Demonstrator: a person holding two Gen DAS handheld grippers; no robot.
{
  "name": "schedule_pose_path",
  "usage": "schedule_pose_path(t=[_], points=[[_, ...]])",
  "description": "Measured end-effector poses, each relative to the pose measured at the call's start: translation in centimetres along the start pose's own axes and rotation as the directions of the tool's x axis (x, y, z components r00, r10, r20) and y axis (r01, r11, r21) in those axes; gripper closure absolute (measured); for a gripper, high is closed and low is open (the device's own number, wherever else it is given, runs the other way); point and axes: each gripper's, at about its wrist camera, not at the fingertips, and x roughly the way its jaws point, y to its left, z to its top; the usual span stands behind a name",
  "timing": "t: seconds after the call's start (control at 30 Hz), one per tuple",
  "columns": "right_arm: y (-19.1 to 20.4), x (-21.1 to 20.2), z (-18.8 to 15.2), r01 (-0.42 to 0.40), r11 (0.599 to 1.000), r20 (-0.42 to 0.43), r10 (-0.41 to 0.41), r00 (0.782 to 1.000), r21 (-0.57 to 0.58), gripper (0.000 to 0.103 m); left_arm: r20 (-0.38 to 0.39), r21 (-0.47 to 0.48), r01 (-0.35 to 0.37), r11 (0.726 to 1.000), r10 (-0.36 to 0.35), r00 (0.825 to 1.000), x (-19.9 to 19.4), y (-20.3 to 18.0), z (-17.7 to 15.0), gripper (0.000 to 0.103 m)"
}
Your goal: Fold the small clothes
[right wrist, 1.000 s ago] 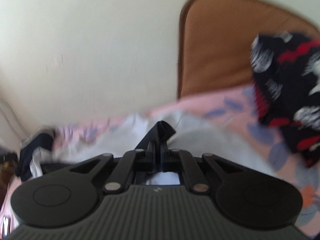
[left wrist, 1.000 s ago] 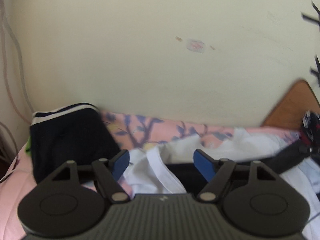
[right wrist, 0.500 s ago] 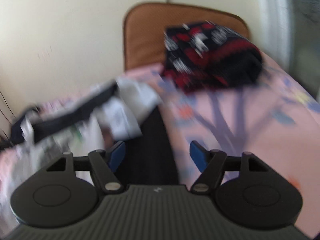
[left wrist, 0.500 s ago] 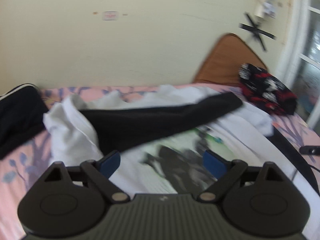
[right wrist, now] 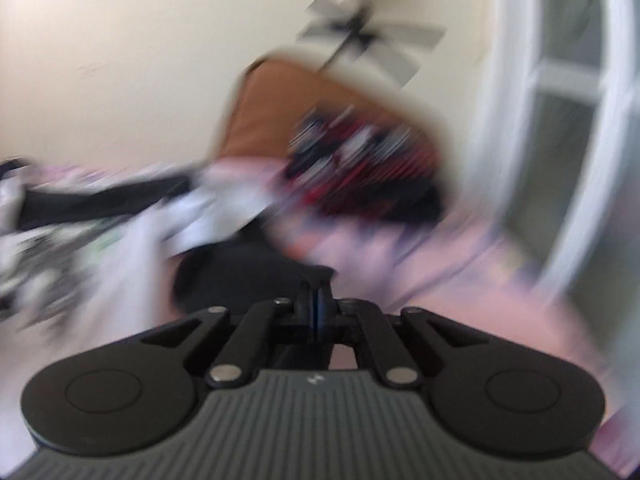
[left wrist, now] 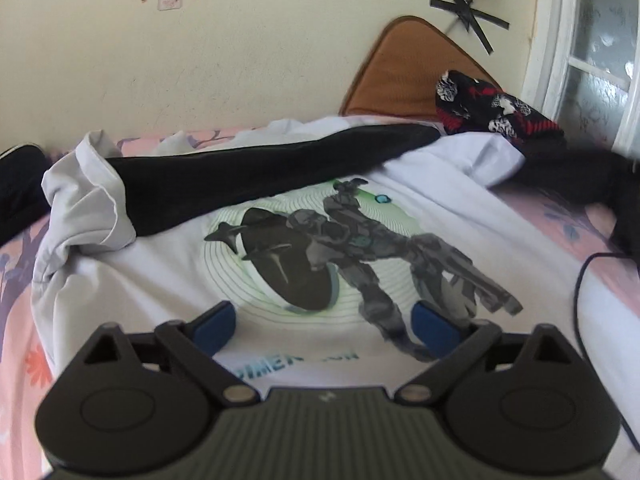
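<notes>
A white T-shirt [left wrist: 168,304] with a grey robot print lies spread on the pink floral bed. A black garment [left wrist: 256,176] lies across its top and runs off to the right. My left gripper [left wrist: 324,326] is open and empty, just above the shirt's lower part. In the blurred right wrist view my right gripper [right wrist: 318,304] is shut, and its tips meet the edge of the black garment [right wrist: 240,276]; the shirt [right wrist: 132,264] lies to its left.
A folded black, red and white garment [left wrist: 496,110] sits at the back right by a brown cushion [left wrist: 400,72]. A dark folded garment [left wrist: 16,196] lies at the far left. A black cable [left wrist: 580,292] crosses the bed's right side. A wall and window frame stand behind.
My left gripper has swung from the far wall down over the printed shirt, staying open. My right gripper opened half a second ago and has now shut at the black garment's edge.
</notes>
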Motion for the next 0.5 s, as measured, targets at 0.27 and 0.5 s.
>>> schedule_pose_path(t=[0.27, 0.5], points=[[-3.8, 4.3, 2.7, 0.156, 0.982, -0.043, -0.152, 0.987, 0.108, 0.069, -0.007, 0.012, -0.01, 1.0, 0.01, 1.0, 0.0, -0.1, 0.0, 0.002], [-5.7, 0.2, -2.2, -0.189, 0.809, -0.006, 0.231, 0.973, 0.556, 0.055, -0.008, 0.012, -0.005, 1.0, 0.005, 1.0, 0.0, -0.1, 0.0, 0.001]])
